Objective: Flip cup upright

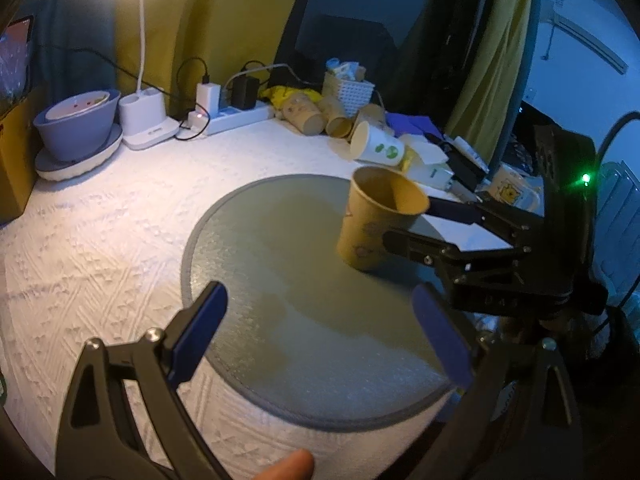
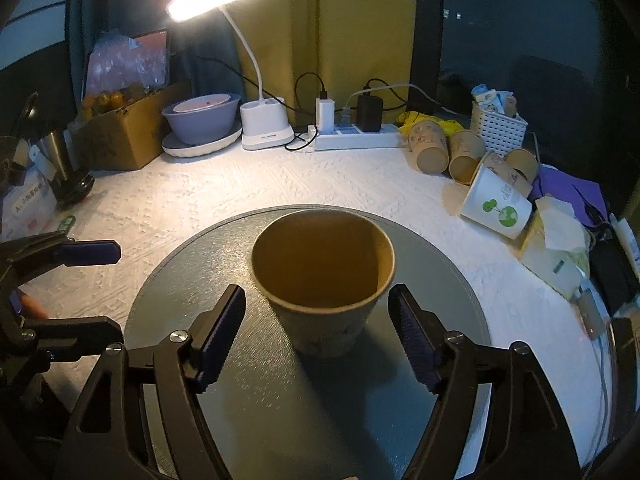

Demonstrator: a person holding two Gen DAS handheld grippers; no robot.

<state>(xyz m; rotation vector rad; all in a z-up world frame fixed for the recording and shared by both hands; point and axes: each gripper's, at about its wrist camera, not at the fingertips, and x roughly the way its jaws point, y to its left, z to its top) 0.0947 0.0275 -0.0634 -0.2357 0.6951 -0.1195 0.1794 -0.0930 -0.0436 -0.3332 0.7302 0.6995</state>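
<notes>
White textured tablecloth [image 2: 208, 196] covers the whole surface under both grippers. Round grey mat [image 2: 280, 412] lies on it, directly below and ahead of the right gripper's fingers; in the left wrist view the same mat [image 1: 288, 280] spreads between and beyond the left gripper's fingers.

Brown paper cup [image 2: 323, 280] stands upright on the mat, mouth up, just past the right gripper [image 2: 318, 334] fingertips and centred in the gap between them. Right fingers are spread wide, one on each side of the cup, neither pad visibly touching the cup wall. From the left wrist view the cup [image 1: 376, 220] sits ahead and to the right of the left fingers, with the right gripper [image 1: 416, 224] reaching in from the right side, one finger behind the rim, one low across the cup's side.

Left gripper [image 1: 320, 328] fingers also spread wide, nothing between them but mat, well apart from the cup. In the right wrist view the left gripper [image 2: 80, 252] shows at the far left edge.

Beyond the fingertips, back edge: desk lamp [image 2: 260, 120] lit, grey bowl [image 2: 202, 120] left of it, power strip [image 2: 356, 136] right of it. Far right of the fingers: pile of tipped brown cups [image 2: 448, 148], white cup with green print [image 2: 496, 208] on its side, white basket [image 2: 498, 126].
</notes>
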